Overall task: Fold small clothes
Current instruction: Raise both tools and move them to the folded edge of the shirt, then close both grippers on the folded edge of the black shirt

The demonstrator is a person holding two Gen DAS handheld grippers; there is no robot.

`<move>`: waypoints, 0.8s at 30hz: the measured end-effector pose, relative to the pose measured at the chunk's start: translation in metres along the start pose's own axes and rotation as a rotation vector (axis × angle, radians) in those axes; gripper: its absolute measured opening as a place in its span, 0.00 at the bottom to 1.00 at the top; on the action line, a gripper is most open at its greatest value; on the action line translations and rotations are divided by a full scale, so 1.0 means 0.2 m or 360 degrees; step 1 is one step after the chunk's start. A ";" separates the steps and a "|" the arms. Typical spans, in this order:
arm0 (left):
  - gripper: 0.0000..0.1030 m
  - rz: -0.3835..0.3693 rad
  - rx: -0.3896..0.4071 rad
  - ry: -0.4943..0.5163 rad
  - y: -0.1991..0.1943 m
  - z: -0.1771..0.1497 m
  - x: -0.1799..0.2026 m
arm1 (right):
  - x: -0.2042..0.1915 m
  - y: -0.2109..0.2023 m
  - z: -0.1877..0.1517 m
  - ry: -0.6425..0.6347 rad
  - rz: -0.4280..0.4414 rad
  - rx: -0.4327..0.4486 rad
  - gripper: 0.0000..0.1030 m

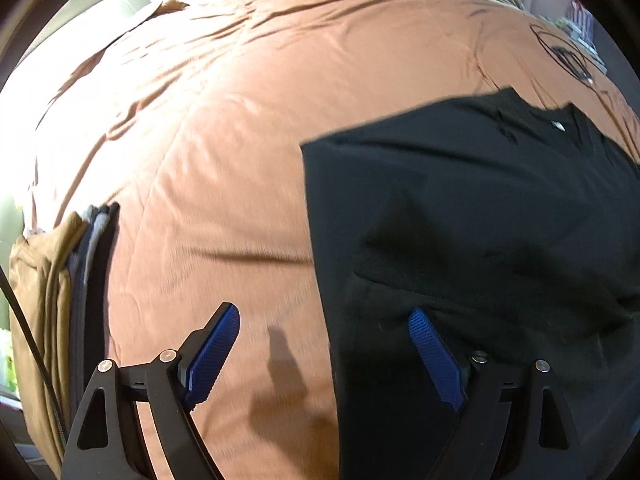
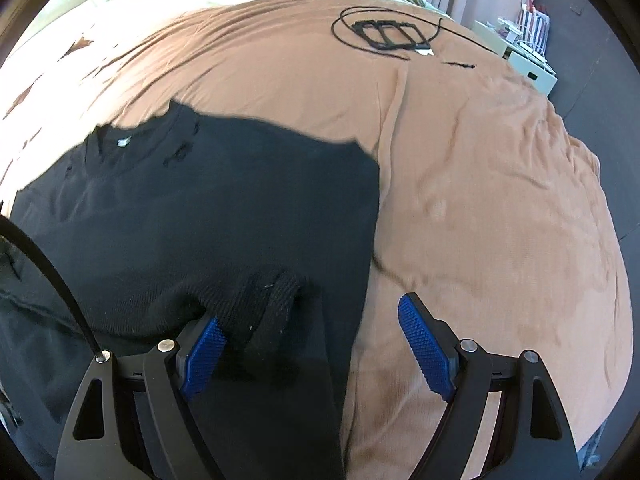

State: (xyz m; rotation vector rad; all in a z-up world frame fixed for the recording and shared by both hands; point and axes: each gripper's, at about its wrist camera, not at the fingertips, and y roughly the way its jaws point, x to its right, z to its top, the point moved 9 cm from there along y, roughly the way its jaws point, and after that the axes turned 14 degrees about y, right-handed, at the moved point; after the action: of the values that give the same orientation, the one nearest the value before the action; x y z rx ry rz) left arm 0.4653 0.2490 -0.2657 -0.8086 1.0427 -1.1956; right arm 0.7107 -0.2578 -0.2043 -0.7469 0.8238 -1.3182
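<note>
shirt: black shirt [image 1: 480,208] is being laid flat mid-bed [image 1: 200,120], collar toward the far edge.
left gripper [image 1: 324,356]: being held wide, empty, straddling the shirt's left edge.
right gripper [image 2: 308,344]: being held wide, straddling the right edge; bunched sleeve [image 2: 272,296] between jaws, ungripped.

Brown bedspread [image 2: 480,200]; black cable coil [image 2: 384,32] far end; white box [image 2: 532,68] beside bed.

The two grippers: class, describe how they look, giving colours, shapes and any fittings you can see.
Both match. The left gripper and the right gripper each have black angular frames with triangular cut-outs and round silver bolt heads. Their fingers carry blue ribbed pads. A black cable runs past the right one.
</note>
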 end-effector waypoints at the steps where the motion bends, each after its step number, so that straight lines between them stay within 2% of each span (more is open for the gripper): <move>1: 0.85 -0.0002 0.0006 -0.0017 0.01 0.03 -0.02 | -0.01 0.00 0.02 0.0006 0.0002 0.0008 0.80; 5: 0.85 0.0005 0.0048 -0.0099 0.00 0.10 -0.09 | -0.02 -0.02 0.13 0.0084 0.0050 0.0067 0.80; 11: 0.82 -0.0154 0.0187 -0.0186 -0.11 0.14 -0.10 | 0.04 -0.17 0.19 0.0151 0.0155 0.0184 0.80; 17: 0.61 -0.0293 0.0178 -0.0139 -0.07 0.13 0.02 | 0.12 -0.18 0.10 0.0178 0.0275 0.0135 0.79; 19: 0.55 -0.0310 0.0169 -0.0116 -0.05 0.14 0.06 | 0.13 -0.15 0.07 0.0146 0.0288 0.0106 0.68; 22: 0.50 -0.0334 0.0172 -0.0104 -0.05 0.15 0.08 | 0.09 -0.09 0.05 0.0085 0.0310 0.0052 0.56; 24: 0.50 -0.0345 0.0169 -0.0098 -0.03 0.14 0.07 | 0.06 -0.06 0.05 0.0043 0.0317 0.0028 0.52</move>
State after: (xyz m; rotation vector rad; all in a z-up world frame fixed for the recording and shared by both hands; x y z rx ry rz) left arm 0.4893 0.2337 -0.2539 -0.8856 0.8499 -1.3887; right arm 0.7149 -0.2702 -0.1899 -0.6177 0.8838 -1.1578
